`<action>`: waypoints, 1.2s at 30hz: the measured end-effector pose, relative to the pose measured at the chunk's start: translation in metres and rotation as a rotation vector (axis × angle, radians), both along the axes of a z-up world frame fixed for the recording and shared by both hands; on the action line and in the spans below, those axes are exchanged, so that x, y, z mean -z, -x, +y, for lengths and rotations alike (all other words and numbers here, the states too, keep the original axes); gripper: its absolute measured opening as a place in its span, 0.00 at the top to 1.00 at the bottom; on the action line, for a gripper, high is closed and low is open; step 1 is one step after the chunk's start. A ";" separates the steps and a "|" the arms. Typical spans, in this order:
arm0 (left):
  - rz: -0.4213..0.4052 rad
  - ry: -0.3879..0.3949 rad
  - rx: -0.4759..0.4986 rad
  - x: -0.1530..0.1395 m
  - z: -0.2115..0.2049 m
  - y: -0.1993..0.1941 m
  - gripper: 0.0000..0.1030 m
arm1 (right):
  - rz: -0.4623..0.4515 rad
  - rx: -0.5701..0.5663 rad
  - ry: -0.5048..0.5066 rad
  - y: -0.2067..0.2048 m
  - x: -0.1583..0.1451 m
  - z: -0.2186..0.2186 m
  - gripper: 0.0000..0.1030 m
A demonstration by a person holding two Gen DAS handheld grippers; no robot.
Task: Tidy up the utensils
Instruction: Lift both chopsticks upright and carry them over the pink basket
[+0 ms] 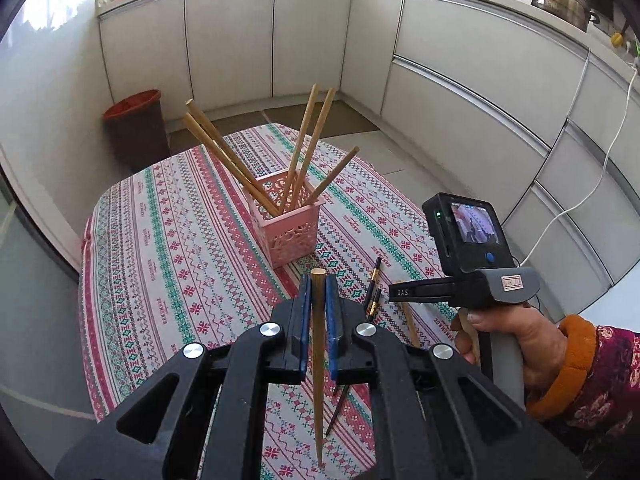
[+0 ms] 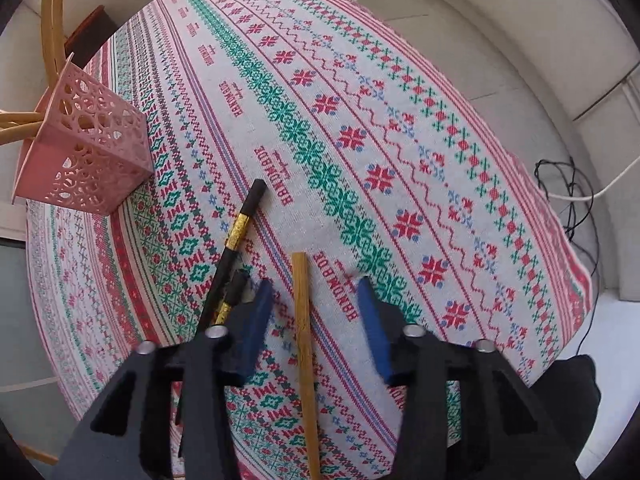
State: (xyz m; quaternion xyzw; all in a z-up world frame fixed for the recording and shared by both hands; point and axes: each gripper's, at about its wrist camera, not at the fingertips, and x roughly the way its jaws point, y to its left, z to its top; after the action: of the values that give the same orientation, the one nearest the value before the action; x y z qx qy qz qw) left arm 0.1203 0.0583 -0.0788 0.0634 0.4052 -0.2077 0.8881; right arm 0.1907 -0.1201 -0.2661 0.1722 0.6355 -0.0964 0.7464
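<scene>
Left tool (image 1: 319, 280) clenched on chopstick (image 1: 318, 360), tip low over table (image 1: 160, 240). Right tool (image 2: 316, 292) spread, straddling wooden stick (image 2: 304, 340); its lower end cut off. Basket (image 1: 286, 224) beyond.

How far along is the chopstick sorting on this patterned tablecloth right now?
Done: five wooden chopsticks already stand in the pink lattice plastic basket. In hand: the left gripper is shut on another wooden chopstick. Left: the open right gripper straddles a bamboo chopstick lying on the cloth, and two black chopsticks with gold bands still lie beside it.
</scene>
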 end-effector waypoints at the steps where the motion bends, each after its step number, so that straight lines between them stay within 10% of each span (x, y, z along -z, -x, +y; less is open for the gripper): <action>1: -0.005 0.000 -0.002 -0.002 0.000 0.001 0.94 | 0.008 -0.014 -0.007 -0.002 0.002 0.001 0.92; 8: -0.050 0.036 -0.043 -0.022 0.010 0.010 0.94 | -0.121 0.061 -0.144 0.016 -0.028 -0.018 0.93; 20: -0.098 0.138 -0.136 -0.057 0.026 0.031 0.94 | -0.488 -0.151 -0.121 0.101 -0.179 -0.011 0.93; 36: -0.287 0.092 -0.178 -0.156 0.022 0.000 0.94 | -0.859 -0.237 -0.190 0.094 -0.362 0.007 0.93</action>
State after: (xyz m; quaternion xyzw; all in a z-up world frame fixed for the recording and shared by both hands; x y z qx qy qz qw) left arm 0.1204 0.0802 0.0768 0.0155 0.2684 -0.1353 0.9536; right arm 0.0964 -0.1131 0.0963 0.1904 0.2898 0.1283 0.9291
